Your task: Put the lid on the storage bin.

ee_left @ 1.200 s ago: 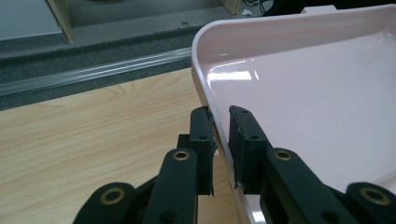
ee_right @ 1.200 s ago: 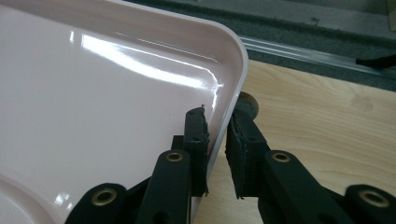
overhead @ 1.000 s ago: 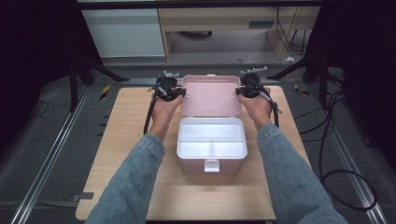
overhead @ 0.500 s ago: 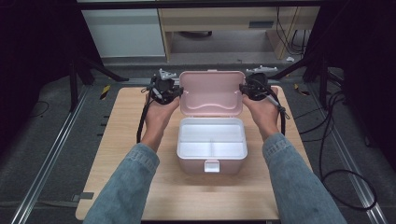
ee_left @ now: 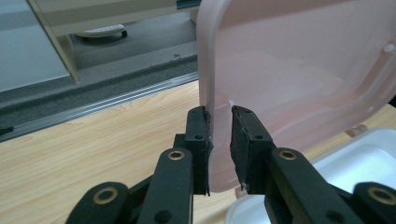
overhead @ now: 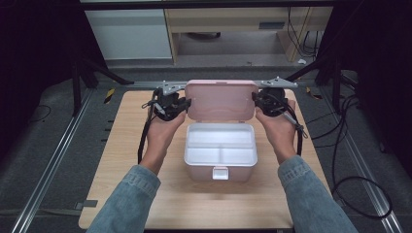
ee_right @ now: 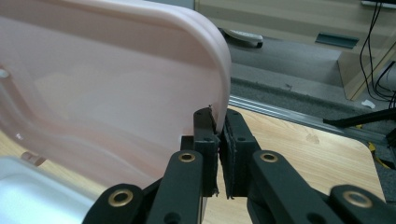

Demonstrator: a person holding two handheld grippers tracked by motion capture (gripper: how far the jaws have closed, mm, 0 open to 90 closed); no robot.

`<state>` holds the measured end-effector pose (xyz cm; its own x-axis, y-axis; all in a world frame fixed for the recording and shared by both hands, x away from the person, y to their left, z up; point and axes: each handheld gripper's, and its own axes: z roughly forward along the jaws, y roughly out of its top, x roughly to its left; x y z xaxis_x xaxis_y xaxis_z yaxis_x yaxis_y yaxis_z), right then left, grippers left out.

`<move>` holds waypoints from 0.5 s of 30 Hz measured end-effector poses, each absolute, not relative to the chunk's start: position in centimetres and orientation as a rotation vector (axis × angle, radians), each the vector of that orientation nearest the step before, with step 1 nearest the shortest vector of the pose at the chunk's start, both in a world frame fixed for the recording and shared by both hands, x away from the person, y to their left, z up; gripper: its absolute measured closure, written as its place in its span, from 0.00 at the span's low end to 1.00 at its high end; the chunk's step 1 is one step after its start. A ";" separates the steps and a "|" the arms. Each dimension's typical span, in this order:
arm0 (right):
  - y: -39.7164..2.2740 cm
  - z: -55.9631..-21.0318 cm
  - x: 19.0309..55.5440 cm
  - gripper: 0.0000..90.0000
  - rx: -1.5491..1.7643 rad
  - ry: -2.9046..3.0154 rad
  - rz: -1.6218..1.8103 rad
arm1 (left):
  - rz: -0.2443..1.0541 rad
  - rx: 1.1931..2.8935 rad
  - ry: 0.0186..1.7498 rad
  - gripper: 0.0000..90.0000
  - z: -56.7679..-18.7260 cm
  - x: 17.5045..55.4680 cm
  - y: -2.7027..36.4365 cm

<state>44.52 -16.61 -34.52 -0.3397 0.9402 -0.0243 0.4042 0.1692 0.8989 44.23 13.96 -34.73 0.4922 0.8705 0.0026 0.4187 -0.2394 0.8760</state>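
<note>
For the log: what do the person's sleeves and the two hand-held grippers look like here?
Both sleeves are blue denim. Each hand-held gripper, left and right, is black, with a grey three-cornered plate on top and a black cable trailing. The jaws are black linkages with brass-coloured rivets.

No text, label, brand, number or sign can be read anywhere in these pictures.

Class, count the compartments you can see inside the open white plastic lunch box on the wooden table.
3. Inside the white plastic lunch box: one long compartment along the far side by the pink lid, and two smaller ones, near left and near right.
</note>
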 end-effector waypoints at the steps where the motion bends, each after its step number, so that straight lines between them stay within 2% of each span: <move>1: -16.6 -34.5 44.2 0.96 1.260 1.840 1.130 | 0.635 1.854 1.069 0.83 -34.7 44.0 14.0; 6: -16.7 -34.6 42.8 0.95 1.230 1.848 1.131 | 0.650 1.839 1.046 0.74 -34.9 42.7 14.3; 7: -16.8 -34.7 42.1 0.95 1.211 1.856 1.126 | 0.644 1.828 1.036 0.65 -35.4 42.0 14.7; 15: -17.2 -35.6 39.5 0.93 1.181 1.874 1.149 | 0.616 1.821 1.037 0.53 -37.5 39.3 16.5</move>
<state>39.51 -17.20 -35.61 -0.3952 0.9166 -0.0603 0.3623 0.2159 0.9067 39.34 16.50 -37.48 0.5194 0.8543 -0.0172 0.3930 -0.2210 0.8926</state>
